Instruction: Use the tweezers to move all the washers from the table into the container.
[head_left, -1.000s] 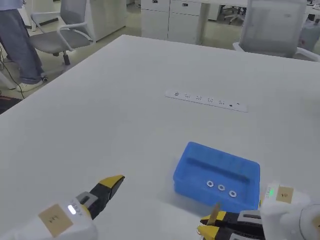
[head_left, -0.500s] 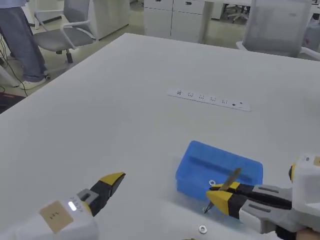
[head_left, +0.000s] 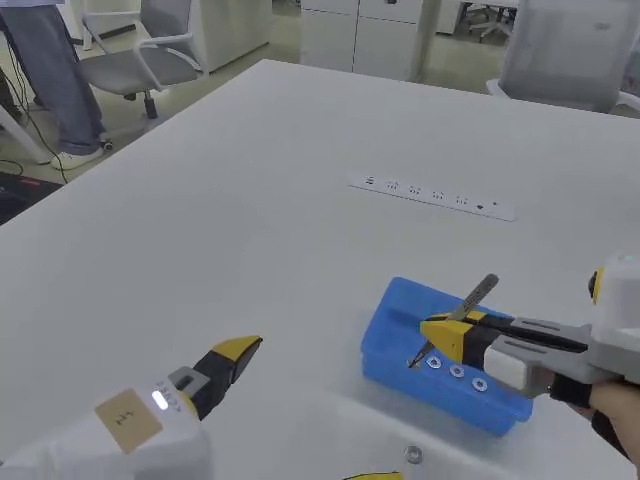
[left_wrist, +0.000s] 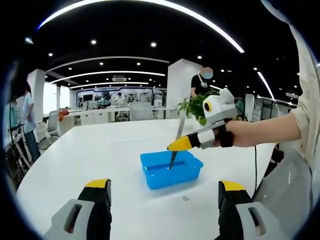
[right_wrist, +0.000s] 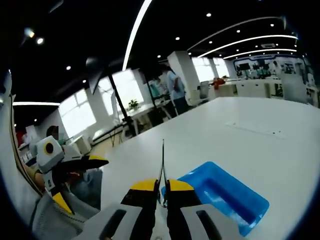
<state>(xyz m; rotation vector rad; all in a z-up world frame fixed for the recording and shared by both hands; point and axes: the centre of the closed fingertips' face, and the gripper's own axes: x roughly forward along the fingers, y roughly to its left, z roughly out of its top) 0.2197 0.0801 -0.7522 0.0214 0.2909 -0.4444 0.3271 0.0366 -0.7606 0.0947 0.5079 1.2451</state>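
Observation:
A blue container (head_left: 500, 405) stands on the white table (head_left: 250, 200) with three washers (head_left: 456, 371) lying in it. My right gripper (head_left: 440, 333) hovers over it, shut on metal tweezers (head_left: 478, 295) whose tip dips inside the container's left part. I cannot tell whether the tip holds a washer. One washer (head_left: 413, 455) lies on the table in front of the container. My left gripper (head_left: 300, 412) waits open at the lower left. From the left gripper (left_wrist: 164, 185), the container (left_wrist: 192, 167), tweezers (left_wrist: 179, 131) and table washer (left_wrist: 185, 198) are ahead. The right gripper (right_wrist: 162, 186) pinches the tweezers (right_wrist: 162, 160) above the container (right_wrist: 230, 197).
A white power strip (head_left: 430, 196) lies further back on the table. Office chairs (head_left: 150, 60) and a standing person (head_left: 40, 80) are beyond the far left edge. White cabinets stand behind the table. Another person (left_wrist: 200, 82) stands in the background.
My right gripper has carried the tweezers from in front of the container up and over it, so the tip now points inside. The left gripper has stayed put.

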